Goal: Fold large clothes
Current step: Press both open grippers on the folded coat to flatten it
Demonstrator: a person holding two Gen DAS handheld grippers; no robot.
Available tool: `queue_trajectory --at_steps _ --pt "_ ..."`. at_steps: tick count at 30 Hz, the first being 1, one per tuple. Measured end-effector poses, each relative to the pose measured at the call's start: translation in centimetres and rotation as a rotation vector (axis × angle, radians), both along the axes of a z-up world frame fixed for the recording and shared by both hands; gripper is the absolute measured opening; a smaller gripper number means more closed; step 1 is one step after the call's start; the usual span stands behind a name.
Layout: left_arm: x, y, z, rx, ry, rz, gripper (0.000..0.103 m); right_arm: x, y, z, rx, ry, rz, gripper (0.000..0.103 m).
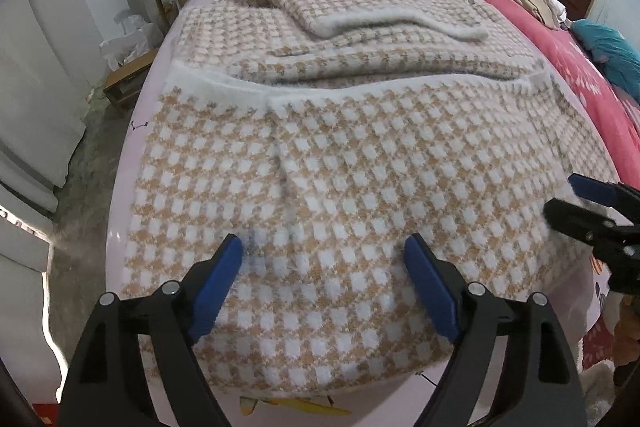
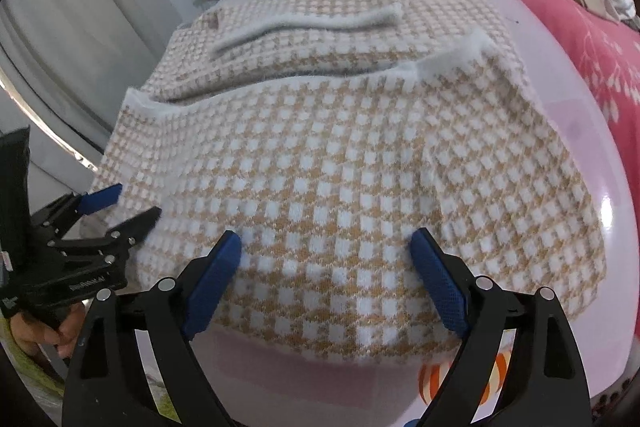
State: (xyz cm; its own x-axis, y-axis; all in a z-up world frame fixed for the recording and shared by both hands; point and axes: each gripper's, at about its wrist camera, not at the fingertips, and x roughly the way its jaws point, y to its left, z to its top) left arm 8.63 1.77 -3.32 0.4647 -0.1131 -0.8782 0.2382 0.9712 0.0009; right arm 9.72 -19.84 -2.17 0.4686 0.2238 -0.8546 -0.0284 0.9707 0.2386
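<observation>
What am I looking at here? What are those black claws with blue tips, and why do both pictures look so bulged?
No robot: a person holds a two-finger tool in each hand, each with a wide-angle camera looking along its fingers, hence the bulge. One picture looks out from the left gripper, the other from the right gripper; each also glimpses the other tool at its edge. Below them a checked tan-and-white sweater, partly folded, lies on a pale pink sheet, beside a red blanket. Both sets of jaws stand open over the sweater's near edge, holding nothing.
</observation>
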Motion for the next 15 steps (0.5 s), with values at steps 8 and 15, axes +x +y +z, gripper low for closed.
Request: queue_trajectory --at_steps 8,15 --pt "0.1 -0.1 0.0 0.005 0.009 0.006 0.082 0.6 0.4 1.2 -0.001 -0.051 0.018 0.083" --pt "0.1 -0.1 0.1 0.004 0.016 0.013 0.082 1.3 1.3 -0.3 -0.011 -0.019 0.028 0.085"
